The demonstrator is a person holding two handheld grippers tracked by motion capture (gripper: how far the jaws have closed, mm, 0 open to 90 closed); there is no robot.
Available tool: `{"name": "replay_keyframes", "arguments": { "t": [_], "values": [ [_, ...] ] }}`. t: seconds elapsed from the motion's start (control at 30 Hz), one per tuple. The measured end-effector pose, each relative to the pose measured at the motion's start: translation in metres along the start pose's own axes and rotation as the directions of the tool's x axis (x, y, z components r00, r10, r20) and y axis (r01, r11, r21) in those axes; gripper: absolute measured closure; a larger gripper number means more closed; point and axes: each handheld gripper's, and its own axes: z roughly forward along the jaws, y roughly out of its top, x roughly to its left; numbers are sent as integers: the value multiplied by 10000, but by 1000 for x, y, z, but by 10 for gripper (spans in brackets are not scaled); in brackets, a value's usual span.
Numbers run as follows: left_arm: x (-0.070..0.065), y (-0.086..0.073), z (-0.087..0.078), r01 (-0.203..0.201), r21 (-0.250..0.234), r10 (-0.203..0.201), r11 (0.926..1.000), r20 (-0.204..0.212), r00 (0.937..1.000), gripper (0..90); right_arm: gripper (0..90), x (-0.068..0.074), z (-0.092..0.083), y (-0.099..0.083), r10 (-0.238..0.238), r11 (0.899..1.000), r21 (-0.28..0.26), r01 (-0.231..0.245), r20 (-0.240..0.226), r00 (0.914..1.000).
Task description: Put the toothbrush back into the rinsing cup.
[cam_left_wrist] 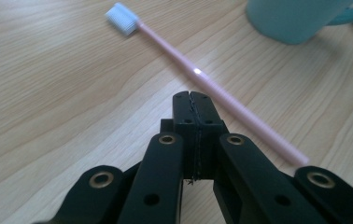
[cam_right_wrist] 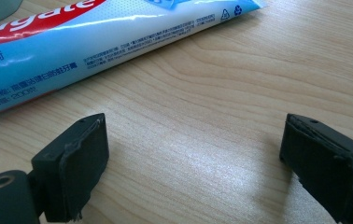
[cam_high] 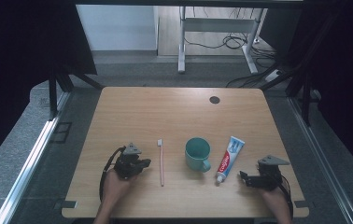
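Left gripper (cam_high: 143, 163) seen low on the wooden table (cam_high: 174, 107), jaws pressed together on nothing, tips just beside the pink toothbrush (cam_high: 161, 161) lying flat; teal mug (cam_high: 197, 153) upright next, toothpaste tube (cam_high: 229, 157) flat beside it, right gripper (cam_high: 243, 178) jaws held wide apart, near the tube

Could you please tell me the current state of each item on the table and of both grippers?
Toothbrush: lying flat, untouched.
Mug: upright, looks empty.
Toothpaste: lying flat, capped.
Left gripper: shut on nothing, beside the toothbrush.
Right gripper: open, empty, near the toothpaste.
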Motion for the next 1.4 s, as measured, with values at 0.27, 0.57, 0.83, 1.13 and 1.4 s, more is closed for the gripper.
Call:
{"name": "replay_keyframes", "arguments": {
  "t": [0.27,0.57,0.83,1.13,1.4],
  "values": [
    [-12,10,12,-216,81,212,9997,502,9985,900,76,0,0,0,5,10000,4,-5,-5,10000],
    [-23,10,25,-333,297,299,9990,1077,9937,900,76,0,0,0,-4,10000,1,4,-4,10000],
    [-32,9,32,-469,488,397,9977,1390,9895,900,76,0,0,0,-4,10000,0,4,-4,10000],
    [-36,6,34,-635,833,530,9945,1225,9911,900,76,0,0,0,0,10000,0,0,-4,10000],
    [-29,-2,28,-568,1086,474,9925,876,9950,900,76,0,0,0,3,10000,0,-3,-5,10000]
  ]
}}
